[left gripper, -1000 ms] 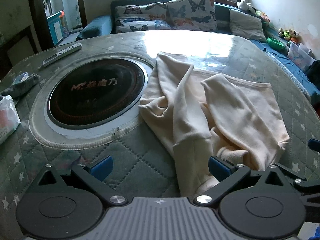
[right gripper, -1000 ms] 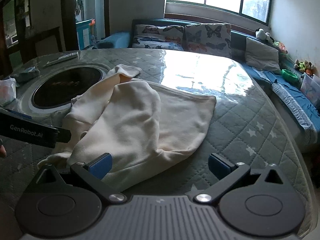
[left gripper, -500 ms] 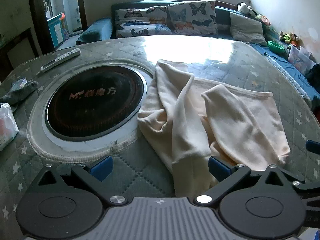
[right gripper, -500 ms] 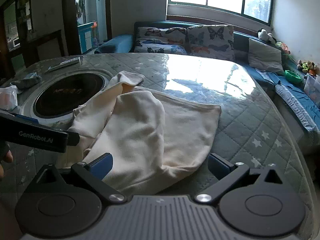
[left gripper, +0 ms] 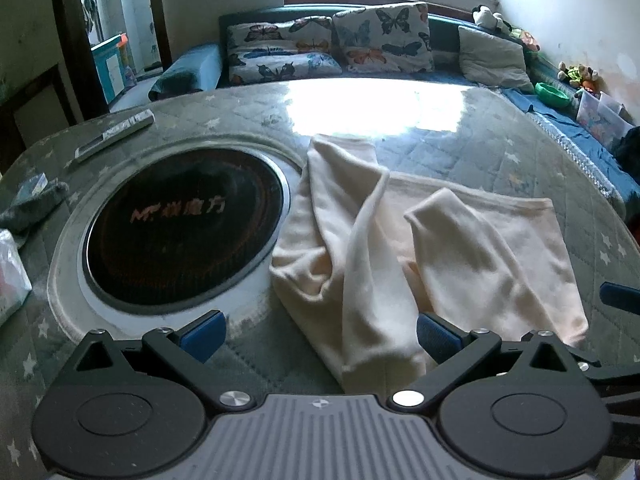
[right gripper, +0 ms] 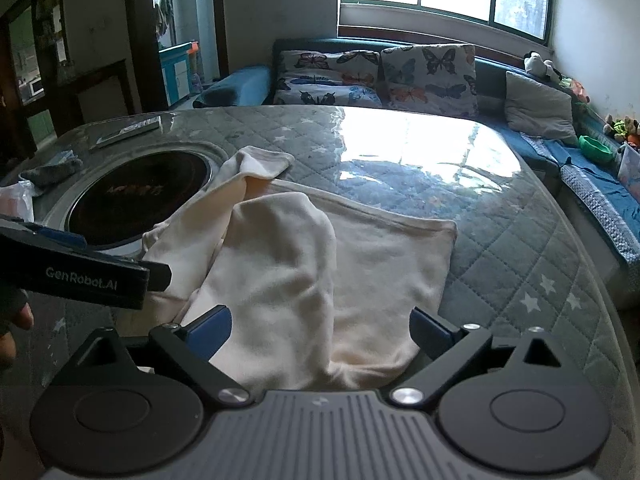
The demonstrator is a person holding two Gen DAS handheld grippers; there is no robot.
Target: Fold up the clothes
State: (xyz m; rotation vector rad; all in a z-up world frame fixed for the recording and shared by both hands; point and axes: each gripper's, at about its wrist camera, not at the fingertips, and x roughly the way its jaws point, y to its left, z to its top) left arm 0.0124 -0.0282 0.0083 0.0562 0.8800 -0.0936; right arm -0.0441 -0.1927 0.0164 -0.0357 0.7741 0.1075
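Note:
A cream sweatshirt (left gripper: pixel 400 248) lies crumpled on the quilted star-print table cover (left gripper: pixel 460 148), sleeves folded over its body. My left gripper (left gripper: pixel 319 332) is open at the garment's near left edge, a fold of it lying between the fingers without touching the pads. In the right wrist view the sweatshirt (right gripper: pixel 340 272) fills the middle. My right gripper (right gripper: pixel 320 330) hovers over its near hem, jaws closing but still wide, cloth between them and the pads not pressing. The left gripper (right gripper: pixel 80 276) shows at the left edge.
A round black cooktop (left gripper: pixel 184 228) is set into the table left of the garment. A remote (left gripper: pixel 116 136), a grey cloth (left gripper: pixel 32 204) and a plastic bag (left gripper: pixel 12 268) lie at the far left. A sofa with butterfly cushions (left gripper: pixel 332 48) stands behind.
Both grippers have edged forward over the sweatshirt's near edge. The right fingers stand slightly closer together. The garment lies as before.

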